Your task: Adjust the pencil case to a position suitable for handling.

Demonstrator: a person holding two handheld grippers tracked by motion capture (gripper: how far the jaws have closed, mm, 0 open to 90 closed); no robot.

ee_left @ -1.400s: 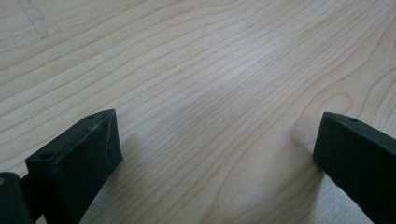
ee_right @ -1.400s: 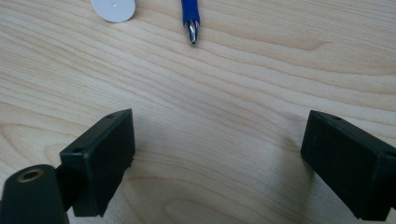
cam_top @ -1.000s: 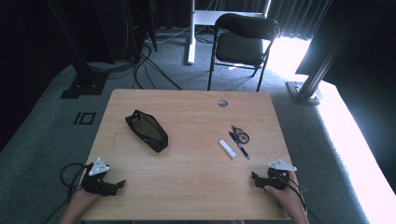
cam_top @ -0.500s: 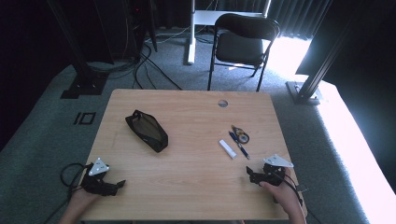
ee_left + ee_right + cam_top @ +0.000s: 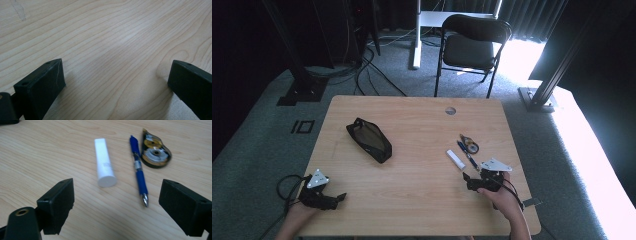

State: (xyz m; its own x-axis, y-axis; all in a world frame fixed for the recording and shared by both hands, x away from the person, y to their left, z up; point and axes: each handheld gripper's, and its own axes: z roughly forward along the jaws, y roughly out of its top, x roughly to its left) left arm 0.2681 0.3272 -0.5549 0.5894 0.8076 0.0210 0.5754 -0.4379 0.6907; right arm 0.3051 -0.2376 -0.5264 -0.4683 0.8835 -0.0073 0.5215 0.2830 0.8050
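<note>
The white tube [image 5: 105,166] lies flat on the table [image 5: 422,125], just ahead of the right gripper [image 5: 117,206], whose jaws stand spread wide with nothing between them. In the right gripper view the tube's round flat end faces the gripper and sits nearer the left jaw than the right. Just beside the tube, apart from it, lies a blue pen [image 5: 138,170], roughly parallel to it, its metal tip pointing back toward the gripper. On the pen's far side from the tube rests a tape dispenser [image 5: 155,151], close against the pen's upper part; whether they touch cannot be told.

From the high view the tube [image 5: 455,159] sits just up and left of the right gripper [image 5: 471,180], with the pen [image 5: 467,155] and dispenser [image 5: 470,145] on the tube's right. The person's right hand [image 5: 502,197] grips the tool from behind.

Well to the left of the tube lies a black pouch [image 5: 369,139], set at a slant. Farther still from the tube, near the table's front left corner, is the left gripper [image 5: 338,198]. In its own view the left gripper [image 5: 116,82] has its jaws spread wide over bare wood.
</note>
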